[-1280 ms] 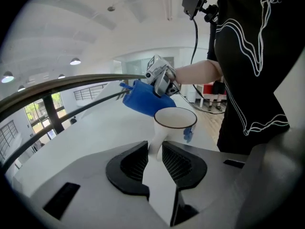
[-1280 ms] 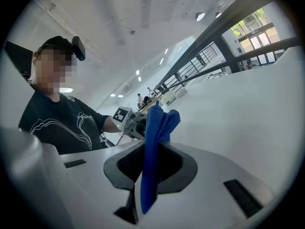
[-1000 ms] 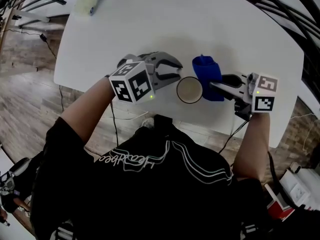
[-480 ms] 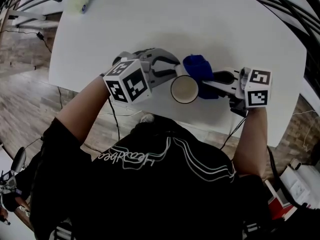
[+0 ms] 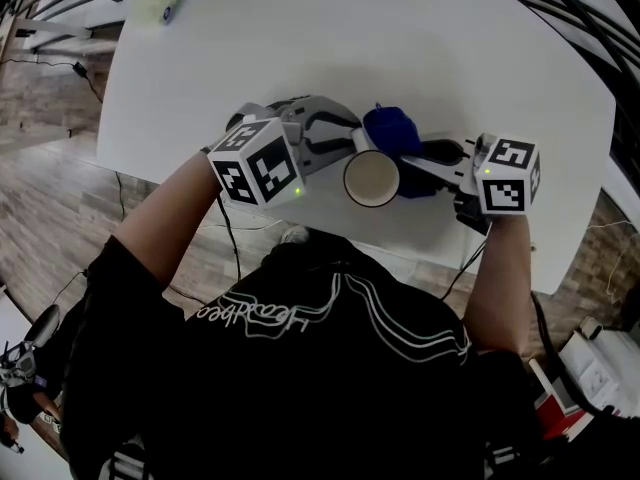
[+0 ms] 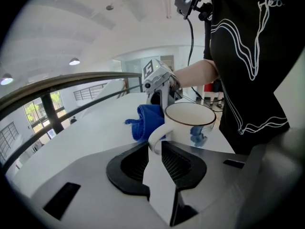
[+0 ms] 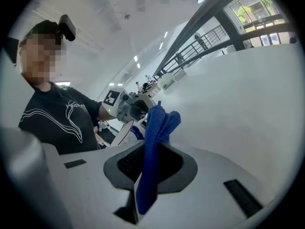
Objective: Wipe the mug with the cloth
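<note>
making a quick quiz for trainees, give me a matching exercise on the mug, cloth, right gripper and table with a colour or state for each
1 mug
2 cloth
3 right gripper
4 table

a blue, bunched up
b wide flat white top
c shut on the cloth
d white, upright, dark rim

Pairs: 1-d, 2-a, 3-c, 4-b

The mug (image 6: 190, 123) looks glossy, the cloth (image 7: 155, 128) fuzzy, the table (image 5: 400, 48) smooth matt.
</note>
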A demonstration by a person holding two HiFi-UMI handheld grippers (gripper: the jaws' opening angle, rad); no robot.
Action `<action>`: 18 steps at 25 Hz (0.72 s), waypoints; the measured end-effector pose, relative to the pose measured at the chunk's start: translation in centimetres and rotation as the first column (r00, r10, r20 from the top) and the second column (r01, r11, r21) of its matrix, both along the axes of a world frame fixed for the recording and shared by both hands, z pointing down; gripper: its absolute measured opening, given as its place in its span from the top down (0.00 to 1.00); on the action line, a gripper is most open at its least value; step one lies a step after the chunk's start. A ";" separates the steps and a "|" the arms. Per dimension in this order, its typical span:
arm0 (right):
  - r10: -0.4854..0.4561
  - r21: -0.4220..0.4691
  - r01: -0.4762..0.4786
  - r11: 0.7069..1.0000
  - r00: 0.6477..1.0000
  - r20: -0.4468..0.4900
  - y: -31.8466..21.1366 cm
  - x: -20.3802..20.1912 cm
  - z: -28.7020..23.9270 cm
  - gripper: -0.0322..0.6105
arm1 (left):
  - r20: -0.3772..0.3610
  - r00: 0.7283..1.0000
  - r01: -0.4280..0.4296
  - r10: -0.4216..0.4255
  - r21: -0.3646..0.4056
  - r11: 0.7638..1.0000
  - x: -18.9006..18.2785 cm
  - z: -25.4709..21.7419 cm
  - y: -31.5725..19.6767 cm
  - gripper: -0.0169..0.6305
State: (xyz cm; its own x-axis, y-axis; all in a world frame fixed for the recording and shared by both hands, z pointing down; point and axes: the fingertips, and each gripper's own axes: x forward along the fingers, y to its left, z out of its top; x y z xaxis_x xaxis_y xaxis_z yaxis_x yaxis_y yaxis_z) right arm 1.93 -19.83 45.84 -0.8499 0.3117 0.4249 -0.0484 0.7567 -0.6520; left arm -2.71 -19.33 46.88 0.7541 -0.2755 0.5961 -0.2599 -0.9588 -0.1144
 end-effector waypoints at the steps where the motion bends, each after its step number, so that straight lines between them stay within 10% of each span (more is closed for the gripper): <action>1: 0.014 0.009 -0.015 1.000 1.000 0.009 -0.1 0.1 -0.2 0.88 | -0.003 1.000 0.004 -0.004 -0.013 1.000 -0.1 0.1 0.1 0.85; 7: 0.196 0.184 -0.202 0.962 0.979 0.054 -1.4 0.6 -2.5 0.88 | -0.042 0.997 0.059 -0.062 -0.075 0.995 -2.3 0.2 0.7 0.81; 18: 0.492 0.410 -0.571 0.711 0.821 0.290 6.6 2.8 -14.3 0.88 | -0.310 0.883 0.334 -0.353 -0.113 0.936 -4.8 -9.9 7.0 0.96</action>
State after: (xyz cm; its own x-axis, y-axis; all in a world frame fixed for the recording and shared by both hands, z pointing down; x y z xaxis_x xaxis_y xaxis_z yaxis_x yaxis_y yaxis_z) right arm 4.71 -13.19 31.59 -0.8774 -0.4103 0.2485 -0.4693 0.8416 -0.2673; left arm -7.55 -12.31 37.02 0.7704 -0.5257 0.3606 -0.5874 -0.8052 0.0812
